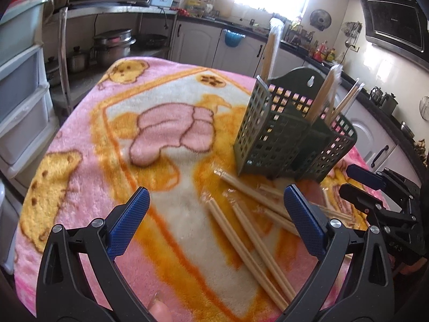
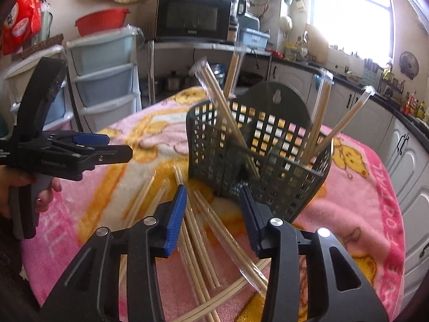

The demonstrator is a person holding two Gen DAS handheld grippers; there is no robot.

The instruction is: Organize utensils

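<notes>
A dark green slotted utensil basket (image 1: 268,134) (image 2: 268,161) stands on the pink blanket, and several wrapped chopstick pairs (image 1: 270,48) (image 2: 217,91) lean upright in its compartments. More wrapped chopsticks (image 1: 241,241) (image 2: 198,238) lie loose on the blanket in front of it. My left gripper (image 1: 216,190) (image 2: 119,146) is wide open, above the blanket and the left end of the loose pile. My right gripper (image 2: 213,191) (image 1: 346,179) hovers partly open over the loose chopsticks just before the basket. Some of the sticks run under the gap, and its pads do not press on them.
The pink and yellow blanket (image 1: 161,123) covers the table, which drops off at left and front. A stack of plastic drawers (image 2: 104,80) stands at left, a microwave (image 2: 193,18) behind it, and kitchen cabinets (image 2: 413,161) at right. A person's hand (image 2: 16,196) grips the left tool.
</notes>
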